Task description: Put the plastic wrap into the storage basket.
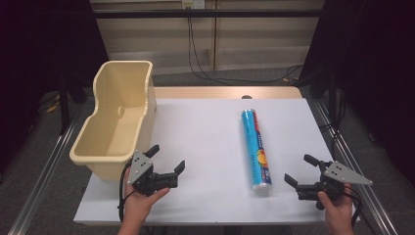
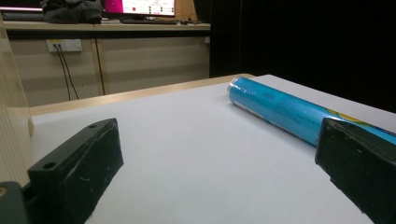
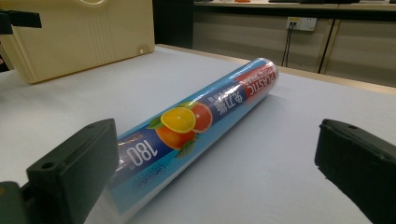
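Roll of plastic wrap (image 1: 255,149) is what both tongs are lined up around here, and it's lying flat on the white counter (image 1: 205,137), right of centre, well apart from the cream tub (image 1: 117,122) sitting at the far left.

Handling guess: it looks light for its length, probably a stiff card core under the glossy blue film, so it shouldn't sag when lifted. That shiny wrapper is likely slick though, and being a cylinder it'll roll sideways if nudged. I'd pinch it across the barrel near the middle, around the orange fruit print (image 3: 180,122), so it stays balanced rather than tipping off one end. Squeezing hard could dent the core, so a moderate grip seems wiser.

Orientation: the long axis runs roughly front to back on the counter, slightly slanted. The near end (image 1: 261,186) with the clear cap points toward the person, and the far end (image 1: 249,113) points toward the back edge.

Left tongs (image 1: 166,159) are spread wide with nothing between them, hovering just beside the tub's near corner. Right tongs (image 1: 300,170) are also spread wide and empty, low over the counter just right of the roll's near end. In the right gripper view the roll passes by the left-hand jaw without being pinched.
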Tool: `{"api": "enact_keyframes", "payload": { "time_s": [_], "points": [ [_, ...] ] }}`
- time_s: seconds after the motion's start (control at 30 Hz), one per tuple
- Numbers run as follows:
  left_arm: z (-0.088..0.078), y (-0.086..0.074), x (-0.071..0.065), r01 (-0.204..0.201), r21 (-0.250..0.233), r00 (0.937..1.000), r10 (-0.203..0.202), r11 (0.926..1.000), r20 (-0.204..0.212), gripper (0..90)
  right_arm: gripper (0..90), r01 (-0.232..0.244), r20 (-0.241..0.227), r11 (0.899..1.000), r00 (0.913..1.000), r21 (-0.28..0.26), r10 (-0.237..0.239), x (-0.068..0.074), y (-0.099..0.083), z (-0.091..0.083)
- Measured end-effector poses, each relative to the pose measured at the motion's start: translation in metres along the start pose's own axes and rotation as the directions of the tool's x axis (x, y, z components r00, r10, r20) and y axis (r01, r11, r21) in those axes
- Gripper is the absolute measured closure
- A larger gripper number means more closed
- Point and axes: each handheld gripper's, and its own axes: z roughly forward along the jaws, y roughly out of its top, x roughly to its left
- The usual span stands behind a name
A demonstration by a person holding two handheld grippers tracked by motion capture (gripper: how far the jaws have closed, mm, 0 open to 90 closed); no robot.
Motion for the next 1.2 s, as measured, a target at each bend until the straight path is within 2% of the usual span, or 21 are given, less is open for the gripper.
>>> {"api": "enact_keyframes", "payload": {
  "time_s": [0.2,0.43,0.57,0.73,0.93,1.07,1.2],
  "points": [
    [0.004,0.0,-0.003,0.001,0.022,0.9999,-0.001,0.9998,0.013,0.7,0.0,0.009,-0.002,1.0,1.0,0.003,-0.009,0.001,0.0,0.001],
    [0.017,0.004,-0.01,0.0,0.04,0.9995,-0.002,0.9992,0.033,1.3,0.0,0.011,0.0,1.0,0.9999,0.008,-0.011,0.001,0.0,0.001],
    [0.024,0.006,-0.014,0.0,0.052,0.9983,-0.003,0.9987,0.058,1.5,0.0,0.012,0.0,1.0,0.9999,0.013,-0.012,0.002,-0.001,0.001],
    [0.039,0.008,-0.023,0.002,0.085,0.9972,-0.009,0.9963,0.074,1.6,0.0,0.011,-0.001,1.0,0.9999,0.014,-0.011,0.003,-0.001,0.0],
    [0.066,0.01,-0.037,0.015,0.144,0.9938,-0.031,0.9895,0.107,1.7,0.0,0.013,0.002,1.0,0.9999,0.018,-0.013,0.003,-0.001,0.0],
    [0.083,0.014,-0.044,0.032,0.169,0.989,-0.055,0.9851,0.137,1.7,0.0,0.016,0.002,1.0,0.9999,0.019,-0.016,0.002,-0.002,0.0],
    [0.101,0.018,-0.051,0.017,0.203,0.9851,-0.051,0.979,0.164,1.8,0.0,0.017,0.001,1.0,0.9998,0.019,-0.017,0.002,-0.002,-0.001]
  ]
}}
